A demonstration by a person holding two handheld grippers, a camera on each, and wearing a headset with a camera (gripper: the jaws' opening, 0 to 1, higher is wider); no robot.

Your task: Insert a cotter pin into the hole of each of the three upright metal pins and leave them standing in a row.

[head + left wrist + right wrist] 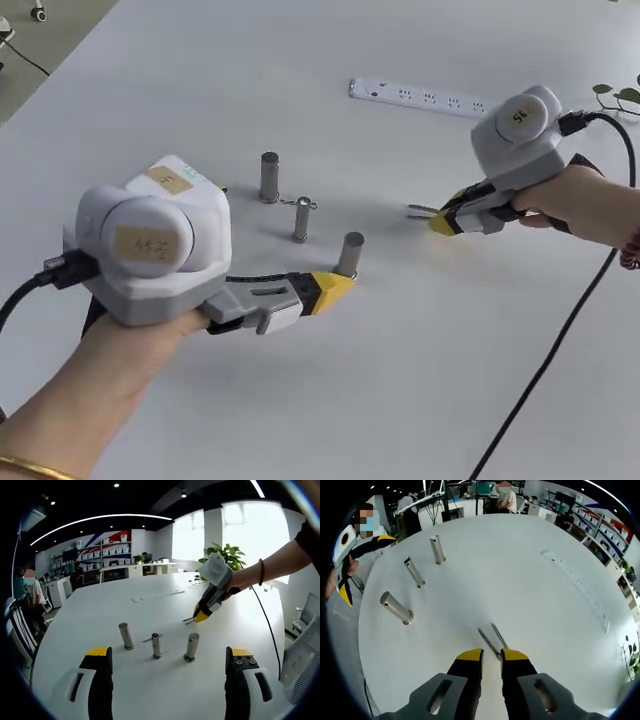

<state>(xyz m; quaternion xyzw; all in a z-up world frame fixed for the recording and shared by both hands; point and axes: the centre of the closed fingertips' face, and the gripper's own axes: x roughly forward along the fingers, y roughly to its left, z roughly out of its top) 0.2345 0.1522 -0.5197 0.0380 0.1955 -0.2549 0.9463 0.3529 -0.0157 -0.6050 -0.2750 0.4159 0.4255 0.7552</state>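
Now the right claw [491,655], 3 o'clock of three metal pins [301,220] on the bench [400,380], clenches a cotter pin [490,637], head buried between jaws; released left claw [167,655] masks the nearest pin [351,248] at its foot, power strip [415,97] at 1 o'clock.

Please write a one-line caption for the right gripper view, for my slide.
Right gripper shut on a thin metal cotter pin, facing three upright grey metal pins on a white table.
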